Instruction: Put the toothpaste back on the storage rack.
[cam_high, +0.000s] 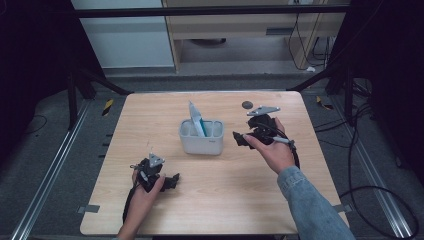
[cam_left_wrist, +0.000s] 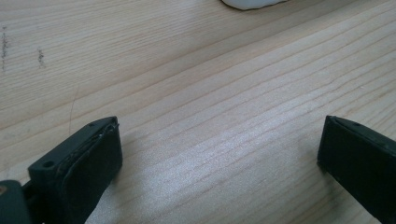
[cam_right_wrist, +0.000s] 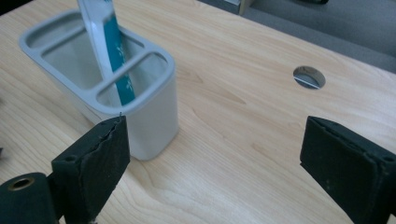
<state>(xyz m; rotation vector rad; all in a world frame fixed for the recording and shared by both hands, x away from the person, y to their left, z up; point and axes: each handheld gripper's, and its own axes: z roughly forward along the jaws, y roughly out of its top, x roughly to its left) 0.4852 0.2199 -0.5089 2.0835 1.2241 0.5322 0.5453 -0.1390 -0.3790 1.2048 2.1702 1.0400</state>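
Holder: a pale grey plastic holder (cam_high: 201, 141) with rounded corners, split by thin walls into three open compartments, stands upright on the wooden table (cam_high: 210, 200); the right gripper view shows two compartments at the far end and one long one along the side nearest the gripper.
Tube: a white tube (cam_high: 196, 119) with a teal stripe stands in the holder, leaning a little, its flat end rising well above the rim; in the right gripper view (cam_right_wrist: 108, 46) it goes down just behind the wall of the long compartment, though exactly which compartment it sits in is hard to tell.
Right gripper: the right gripper (cam_high: 242, 138), held in a hand with a denim sleeve behind it, sits just beside the holder's side; its jaws stand wide apart, holding nothing, and in its own view (cam_right_wrist: 212, 154) the holder's nearest corner is close by the left jaw, contact unclear.
Left gripper: the left gripper (cam_high: 172, 181) rests low over the table, nearer the person and apart from the holder; jaws spread wide and empty, with bare wood between them in its own view (cam_left_wrist: 219, 154) and a sliver of the holder's base ahead at the top edge.
Table hole: a round hole (cam_right_wrist: 308, 77) in the tabletop lies ahead of the right gripper, off toward its right jaw.
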